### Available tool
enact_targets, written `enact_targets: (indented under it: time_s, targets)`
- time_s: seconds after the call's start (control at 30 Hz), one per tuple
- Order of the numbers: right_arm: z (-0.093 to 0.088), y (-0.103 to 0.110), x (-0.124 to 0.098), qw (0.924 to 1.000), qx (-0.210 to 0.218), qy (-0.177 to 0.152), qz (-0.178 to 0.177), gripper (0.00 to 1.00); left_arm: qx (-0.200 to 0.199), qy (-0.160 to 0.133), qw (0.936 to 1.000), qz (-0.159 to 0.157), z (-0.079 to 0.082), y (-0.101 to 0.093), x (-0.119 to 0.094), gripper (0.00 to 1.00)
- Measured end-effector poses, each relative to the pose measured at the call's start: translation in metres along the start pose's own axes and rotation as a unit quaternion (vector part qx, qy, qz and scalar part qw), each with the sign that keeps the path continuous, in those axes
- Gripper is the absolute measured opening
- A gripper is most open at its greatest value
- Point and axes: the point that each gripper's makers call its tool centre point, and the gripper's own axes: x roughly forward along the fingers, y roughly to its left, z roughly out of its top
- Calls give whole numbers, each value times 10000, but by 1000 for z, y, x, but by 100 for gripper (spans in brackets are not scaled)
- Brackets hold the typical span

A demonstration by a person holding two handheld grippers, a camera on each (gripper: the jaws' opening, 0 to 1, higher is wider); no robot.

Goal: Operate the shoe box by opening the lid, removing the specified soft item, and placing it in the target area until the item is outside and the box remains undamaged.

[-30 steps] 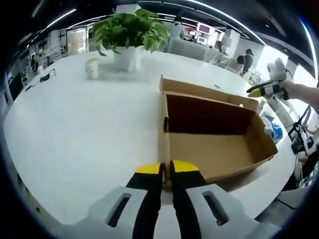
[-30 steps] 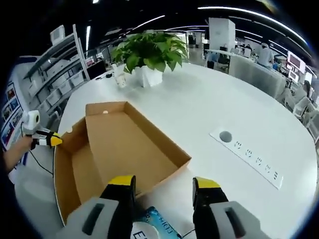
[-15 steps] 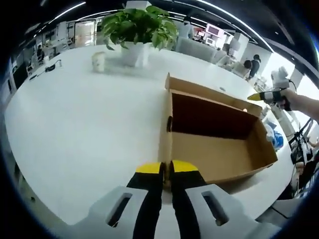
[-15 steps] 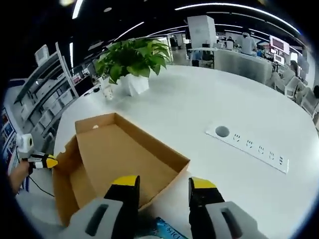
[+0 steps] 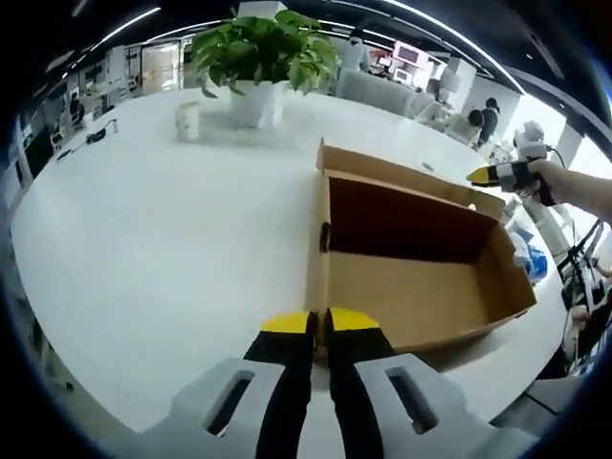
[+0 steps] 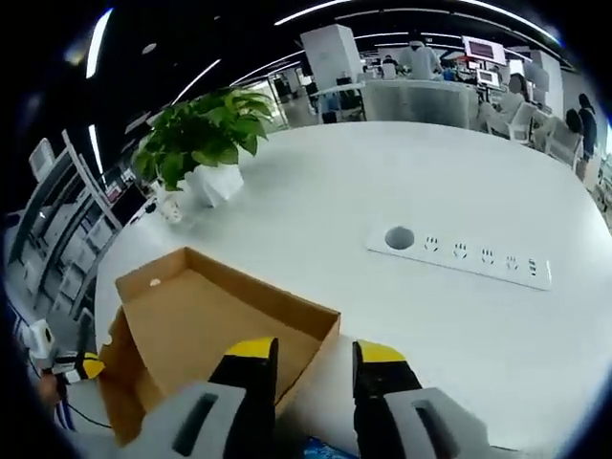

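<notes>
Left gripper view: the left gripper [image 5: 318,323] is pressed together on the near wall of the open shoe box [image 5: 421,287], which lies toward the table's [image 5: 163,239] right edge. The right gripper [image 5: 492,174] hangs beyond the box's far corner.

Right gripper view: the right gripper, jaws spread, sits over the box's near corner.

Box interior: the open box [image 5: 411,277] is seen bare inside, lower right of the left gripper view.
Left of box: wide bare table [image 5: 163,249] is seen.
Obstacles: plant [image 5: 263,53] and cup [image 5: 188,120], upper centre; socket strip [image 6: 459,256], right of the right gripper view.
</notes>
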Motion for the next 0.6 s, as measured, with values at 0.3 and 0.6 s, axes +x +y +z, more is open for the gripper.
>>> enact_targets:
  time_s: [0.3, 0.6]
  targets:
    - [-2, -5, 6, 9987, 429, 118, -253, 22, 65, 67, 9999, 66, 0, 0, 1, 3]
    - [-5, -3, 15, 9964, 571, 383, -504, 20, 125, 135, 9998, 85, 0, 2, 3, 3]
